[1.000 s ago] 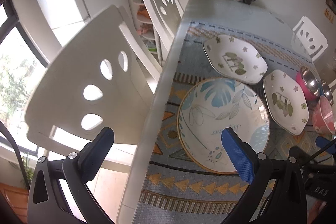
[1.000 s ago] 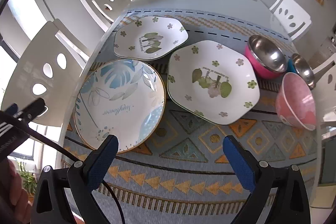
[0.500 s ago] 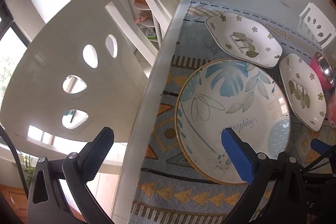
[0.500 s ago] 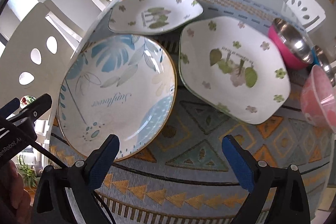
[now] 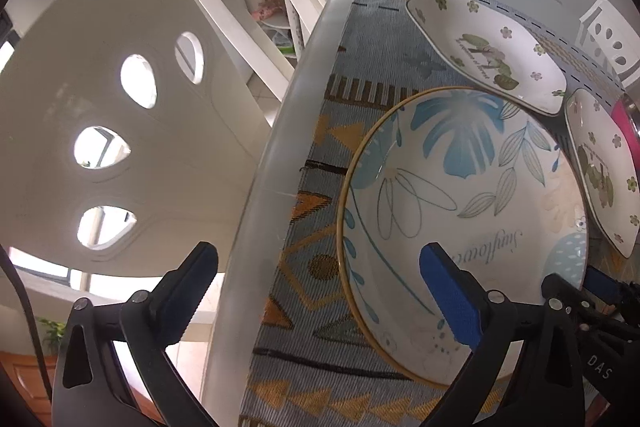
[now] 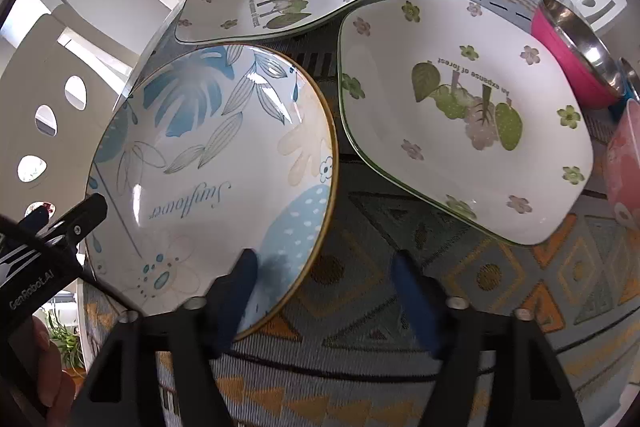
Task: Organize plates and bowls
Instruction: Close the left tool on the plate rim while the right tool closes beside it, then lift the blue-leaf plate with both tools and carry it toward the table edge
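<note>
While I am straddling the near rim of the blue-leaf plate [image 6: 208,163] on the patterned mat [image 6: 400,307], the right gripper [image 6: 324,267] is half-shut, just been closing, pads not yet pinching; the left gripper [image 5: 316,267] is gaping wide, empty, so I am squaring both before squeezing.

pink bowl [image 6: 624,171] cut off at right edge; right gripper [image 6: 324,267] fingers motion-blurred; blue bowl [image 6: 628,95] mostly hidden.

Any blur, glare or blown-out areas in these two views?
Left wrist: windows behind the chair cut-outs blown out, strong fisheye bending of the table edge. Right wrist: right gripper smeared by motion blur, small glare streaks on the blue leaf plate.
</note>
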`<state>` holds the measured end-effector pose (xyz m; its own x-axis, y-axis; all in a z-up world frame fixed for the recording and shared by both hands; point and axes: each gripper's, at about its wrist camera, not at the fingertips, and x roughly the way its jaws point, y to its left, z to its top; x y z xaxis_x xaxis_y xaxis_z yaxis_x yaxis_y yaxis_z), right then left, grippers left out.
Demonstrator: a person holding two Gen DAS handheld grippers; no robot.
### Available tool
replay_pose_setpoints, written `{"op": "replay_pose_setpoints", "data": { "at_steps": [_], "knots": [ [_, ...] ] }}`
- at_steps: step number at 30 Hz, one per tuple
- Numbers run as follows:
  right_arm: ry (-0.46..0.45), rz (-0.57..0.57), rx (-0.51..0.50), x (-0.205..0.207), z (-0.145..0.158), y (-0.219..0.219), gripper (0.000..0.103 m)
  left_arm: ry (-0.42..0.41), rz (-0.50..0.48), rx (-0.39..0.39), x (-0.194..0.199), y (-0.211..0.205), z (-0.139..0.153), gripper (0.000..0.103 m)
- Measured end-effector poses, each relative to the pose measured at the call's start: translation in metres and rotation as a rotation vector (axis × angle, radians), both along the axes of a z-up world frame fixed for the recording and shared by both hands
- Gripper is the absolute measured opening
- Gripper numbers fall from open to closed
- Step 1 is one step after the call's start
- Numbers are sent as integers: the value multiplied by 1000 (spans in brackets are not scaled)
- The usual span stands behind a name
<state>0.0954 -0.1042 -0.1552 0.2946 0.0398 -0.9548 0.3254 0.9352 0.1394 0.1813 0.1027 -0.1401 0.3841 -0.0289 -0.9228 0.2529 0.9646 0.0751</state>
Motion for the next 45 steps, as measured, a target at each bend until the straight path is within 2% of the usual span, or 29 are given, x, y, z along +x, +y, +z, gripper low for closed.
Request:
{"op": "replay_pose_setpoints", "data": {
  "at_steps": [5, 8, 10, 11, 12, 14, 17, 19, 26, 30, 33, 35, 37, 38, 41, 42, 45],
  "knots": [
    [-37, 4, -7, 6, -1, 6, 53, 49, -20, -38, 3, -3, -14, 81],
    [-56, 19, -1, 10, -2, 11, 47, 72, -29, -125, 4, -2, -16, 70],
    [-66, 30, 0, 16, -3, 14, 44, 89, -45, -177, 5, -3, -16, 60],
    [-72, 40, 0, 18, -3, 16, 42, 94, -61, -207, 5, -4, -15, 46],
    [-78, 54, -5, 20, -2, 19, 38, 97, -78, -225, 4, -6, -14, 42],
    [-83, 63, -18, 22, -2, 20, 39, 96, -84, -219, 4, -9, -12, 41],
    [-89, 89, -12, 20, -1, 16, 36, 95, -92, -246, 0, -5, -9, 33],
    [-100, 123, -18, 16, 1, 15, 35, 99, -100, -287, -4, 1, -5, 33],
    [-155, 214, -50, 1, 19, 21, 35, 68, -123, -311, -21, 9, 15, 33],
    [-170, 251, -43, -13, 28, 24, 35, 37, -174, -256, -33, 5, 22, 33],
    [-159, 254, 0, -22, 25, 25, 35, 69, -193, -271, -40, 6, 17, 33],
    [-149, 261, 5, -27, 19, 28, 35, 71, -209, -248, -46, 3, 14, 33],
    [-134, 252, 4, -24, 13, 29, 35, 91, -193, -224, -47, 0, 5, 33],
    [-117, 249, 23, -22, 7, 28, 35, 100, -188, -243, -46, 1, 2, 32],
    [-118, 219, 18, -14, 1, 21, 35, 48, -159, -231, -37, 4, 3, 36],
    [-119, 215, 13, -13, 0, 19, 35, 35, -162, -223, -32, 3, 5, 43],
    [-121, 204, 27, -2, -4, 11, 35, 38, -175, -249, -15, -4, 4, 46]
  ]
}}
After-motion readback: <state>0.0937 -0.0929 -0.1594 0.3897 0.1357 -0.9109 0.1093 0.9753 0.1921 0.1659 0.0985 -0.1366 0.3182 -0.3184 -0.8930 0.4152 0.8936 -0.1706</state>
